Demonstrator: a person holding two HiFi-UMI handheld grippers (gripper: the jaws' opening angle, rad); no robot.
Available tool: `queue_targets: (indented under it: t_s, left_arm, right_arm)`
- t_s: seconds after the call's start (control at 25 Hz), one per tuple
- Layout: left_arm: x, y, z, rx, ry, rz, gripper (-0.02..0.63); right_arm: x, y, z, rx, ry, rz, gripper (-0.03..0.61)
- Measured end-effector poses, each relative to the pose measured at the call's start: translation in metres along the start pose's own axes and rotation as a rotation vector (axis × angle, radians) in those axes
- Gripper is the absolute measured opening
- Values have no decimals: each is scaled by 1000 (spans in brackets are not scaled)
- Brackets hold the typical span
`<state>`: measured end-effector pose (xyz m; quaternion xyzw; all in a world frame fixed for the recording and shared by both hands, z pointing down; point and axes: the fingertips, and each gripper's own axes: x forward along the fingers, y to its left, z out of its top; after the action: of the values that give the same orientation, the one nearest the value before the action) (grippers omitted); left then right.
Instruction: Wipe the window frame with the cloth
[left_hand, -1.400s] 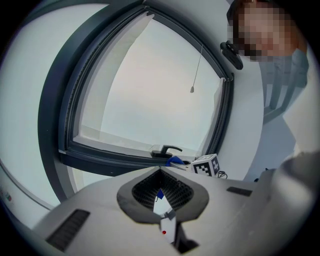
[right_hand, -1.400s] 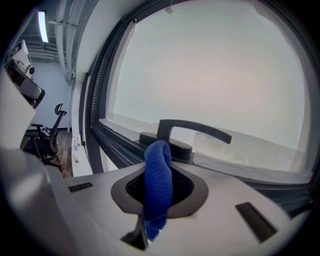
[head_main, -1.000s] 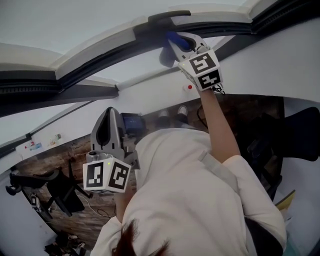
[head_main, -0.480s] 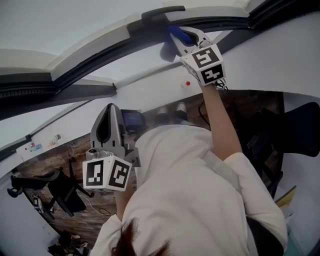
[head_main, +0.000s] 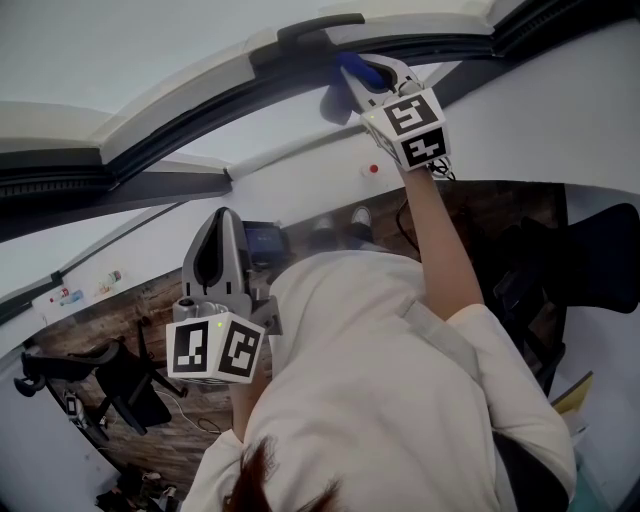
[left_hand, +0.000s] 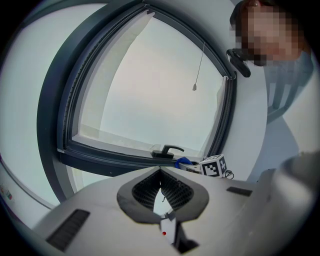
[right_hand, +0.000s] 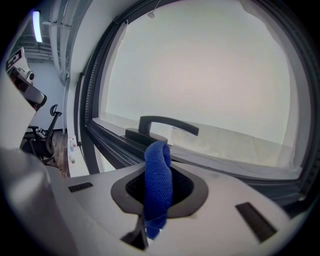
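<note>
Blue terry cloth (right_hand: 158, 185), folded into a narrow band with a looped, rounded end, is pinched between the closed jaws of the right gripper (right_hand: 159, 167). Its long axis runs along the jaws, and the looped end points at the dark lever handle (right_hand: 165, 122) on the window frame (right_hand: 112, 142). Only the right gripper view shows this nubby weave and the clamp. The head view shows just a small blue patch at the frame rail below the handle, with the person's arm raised to it; whether cloth and rail touch cannot be told. The left gripper view alone takes in the whole window, a dark grey ribbed frame around pale glass. Left gripper (left_hand: 160, 172), held low and well apart from the frame, is empty, with its 2 jaw tips meeting.
</note>
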<state>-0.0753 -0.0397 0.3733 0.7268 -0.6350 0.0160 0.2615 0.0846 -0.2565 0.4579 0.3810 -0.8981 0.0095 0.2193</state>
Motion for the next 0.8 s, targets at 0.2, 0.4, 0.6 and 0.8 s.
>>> queue_targets:
  t_s: [0.2,0.4,0.6,0.8]
  left_arm:
    - [2,-4,-1,-1,-2,-3,5]
    - [5,-9,-2,0,-1,-10,5]
    - [9,-19,1,5,-11,-27,5]
    - [13,-27,3,8,-22,-36,5]
  right_arm:
    - [-3,-7,-2,3,1,-7,44]
    - [-6,-13,-6,12,1,-17,44]
    - [-9,-20,-7,11,3,-19,44]
    - [-13,-29,-11,15,5,-29,44]
